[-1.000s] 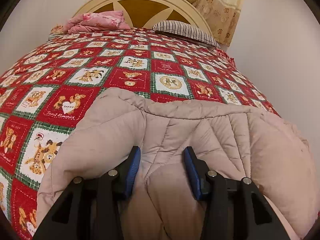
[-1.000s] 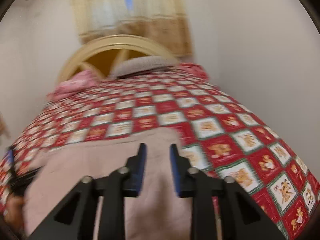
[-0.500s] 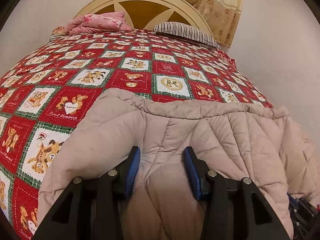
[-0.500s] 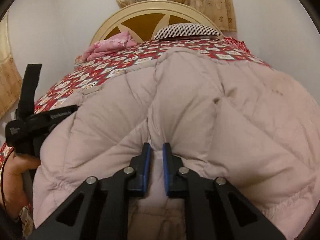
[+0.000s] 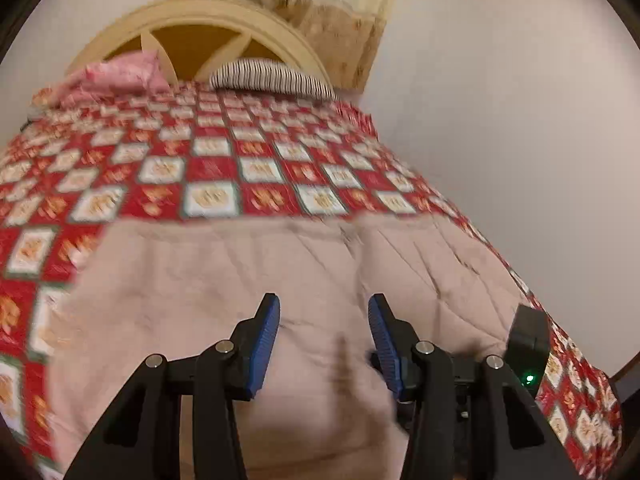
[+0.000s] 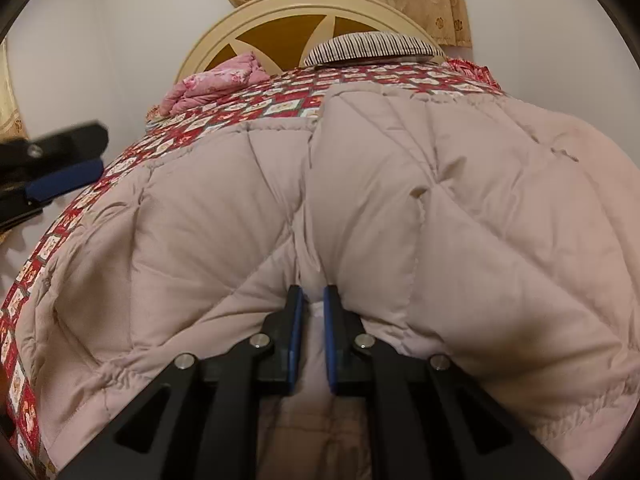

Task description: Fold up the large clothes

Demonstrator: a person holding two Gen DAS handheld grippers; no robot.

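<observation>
Right gripper (image 6: 311, 304) low and level, jaws pinched on a fold of the beige padded coat (image 6: 400, 200), left gripper (image 5: 323, 320) raised above the coat, jaws apart and holding nothing, coat spread across the near end of the red patchwork bedspread (image 5: 224, 168), striped pillow (image 6: 372, 48) at the far headboard (image 6: 280, 16)

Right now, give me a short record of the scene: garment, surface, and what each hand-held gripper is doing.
garment: beige quilted coat, spread out
surface: bed with a red patchwork bedspread
left hand-held gripper: open, above the coat, gripping nothing
right hand-held gripper: shut on a fold of the coat
head of bed: striped pillow, pink bundle
</observation>
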